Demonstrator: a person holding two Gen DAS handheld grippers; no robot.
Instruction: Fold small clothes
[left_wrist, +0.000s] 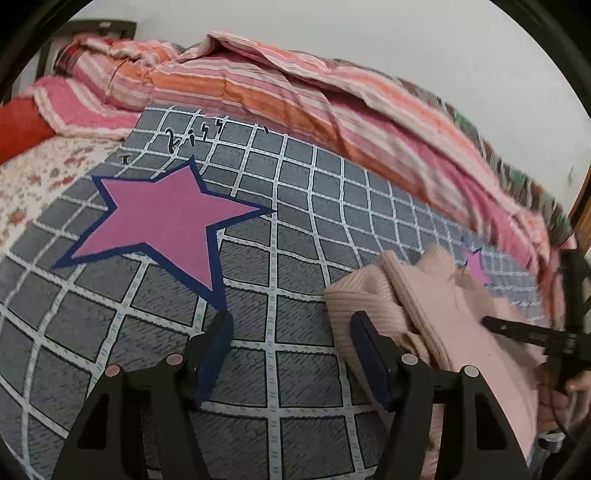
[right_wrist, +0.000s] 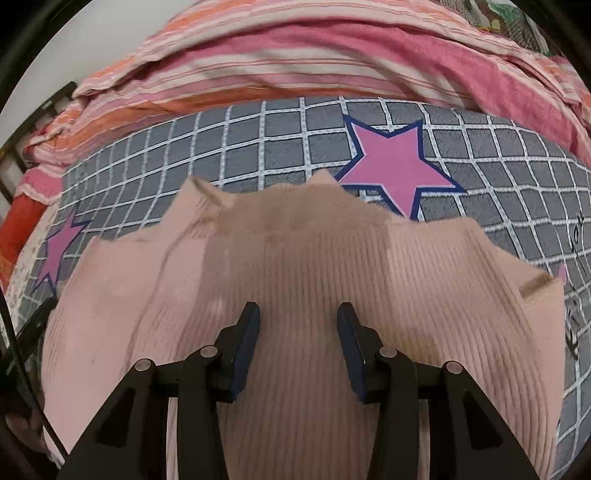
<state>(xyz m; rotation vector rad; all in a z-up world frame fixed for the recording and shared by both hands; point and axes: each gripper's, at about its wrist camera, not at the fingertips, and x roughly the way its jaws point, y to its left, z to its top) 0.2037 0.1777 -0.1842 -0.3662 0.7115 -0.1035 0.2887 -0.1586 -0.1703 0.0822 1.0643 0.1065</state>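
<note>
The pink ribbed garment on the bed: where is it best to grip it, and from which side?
Probably the far scalloped edge of the pink ribbed garment. It lies free on the checked blanket, so the open right gripper could reach forward over the cloth and pinch it from above.

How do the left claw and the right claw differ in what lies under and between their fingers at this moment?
The left claw hangs over bare grey checked bedsheet, with the pink ribbed sweater off to its right; the right claw sits directly above that sweater. The left claw's jaws stand wider apart than the right claw's. Shared: both are open, with nothing gripped.
</note>
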